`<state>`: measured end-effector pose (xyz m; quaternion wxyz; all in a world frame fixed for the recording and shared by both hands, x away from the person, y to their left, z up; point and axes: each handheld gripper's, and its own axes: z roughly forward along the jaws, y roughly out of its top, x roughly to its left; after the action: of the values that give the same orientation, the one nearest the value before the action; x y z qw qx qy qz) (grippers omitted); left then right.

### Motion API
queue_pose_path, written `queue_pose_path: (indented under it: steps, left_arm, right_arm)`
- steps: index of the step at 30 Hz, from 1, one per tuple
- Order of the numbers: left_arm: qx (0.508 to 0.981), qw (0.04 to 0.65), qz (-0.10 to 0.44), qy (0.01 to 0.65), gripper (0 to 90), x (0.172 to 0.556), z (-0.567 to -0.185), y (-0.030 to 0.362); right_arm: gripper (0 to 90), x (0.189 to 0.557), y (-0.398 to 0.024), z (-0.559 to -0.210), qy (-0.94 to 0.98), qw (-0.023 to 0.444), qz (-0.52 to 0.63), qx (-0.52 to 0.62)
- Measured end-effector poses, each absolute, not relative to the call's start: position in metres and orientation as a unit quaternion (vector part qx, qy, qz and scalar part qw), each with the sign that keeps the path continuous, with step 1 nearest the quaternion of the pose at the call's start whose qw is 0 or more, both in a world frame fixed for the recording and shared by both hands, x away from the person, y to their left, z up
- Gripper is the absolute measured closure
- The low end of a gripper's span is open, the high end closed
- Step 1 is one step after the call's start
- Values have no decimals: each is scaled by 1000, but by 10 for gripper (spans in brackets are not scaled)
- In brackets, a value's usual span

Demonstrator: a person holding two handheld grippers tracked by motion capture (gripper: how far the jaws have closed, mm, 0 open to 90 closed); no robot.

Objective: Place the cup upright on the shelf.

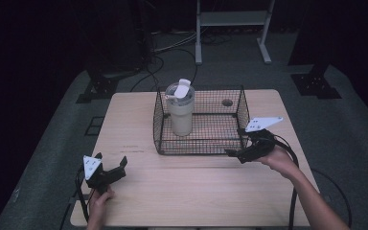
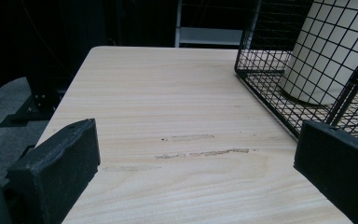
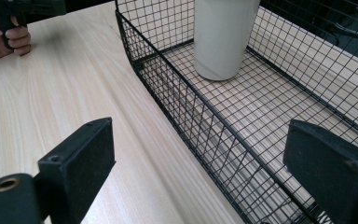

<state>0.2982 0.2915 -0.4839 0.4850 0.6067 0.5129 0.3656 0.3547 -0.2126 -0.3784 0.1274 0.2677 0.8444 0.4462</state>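
Note:
A black wire basket stands on the back middle of the wooden table. Inside it, at the left end, a cream tumbler with a white lid stands upright. My left gripper is open near the table's front left, nothing between its jaws, and points toward the basket and tumbler. My right gripper is open at the basket's front right corner. In the right gripper view the basket's front wall runs between the open jaws, with the tumbler farther in.
A round grommet hole sits in the tabletop under the basket's back right. Beyond the table a white metal frame and cables lie on the dark floor. The person's other hand shows far off in the right gripper view.

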Motion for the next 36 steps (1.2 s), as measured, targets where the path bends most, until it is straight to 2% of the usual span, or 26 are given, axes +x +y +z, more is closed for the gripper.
queue_pose_path:
  steps: [17, 18, 19, 36]
  left_arm:
    - [607, 484, 367, 513, 0, 298, -484, 291]
    - [607, 484, 367, 513, 0, 298, -484, 291]
    - [607, 484, 367, 513, 0, 298, -484, 291]
    - [607, 484, 366, 514, 0, 298, -484, 291]
  right_arm:
    - [85, 342, -228, -396, 840, 125, 449, 279]
    - [130, 342, -229, -397, 840, 125, 449, 279]
    - [133, 340, -231, -398, 838, 124, 452, 278]
    - [133, 325, -252, -420, 832, 127, 447, 304]
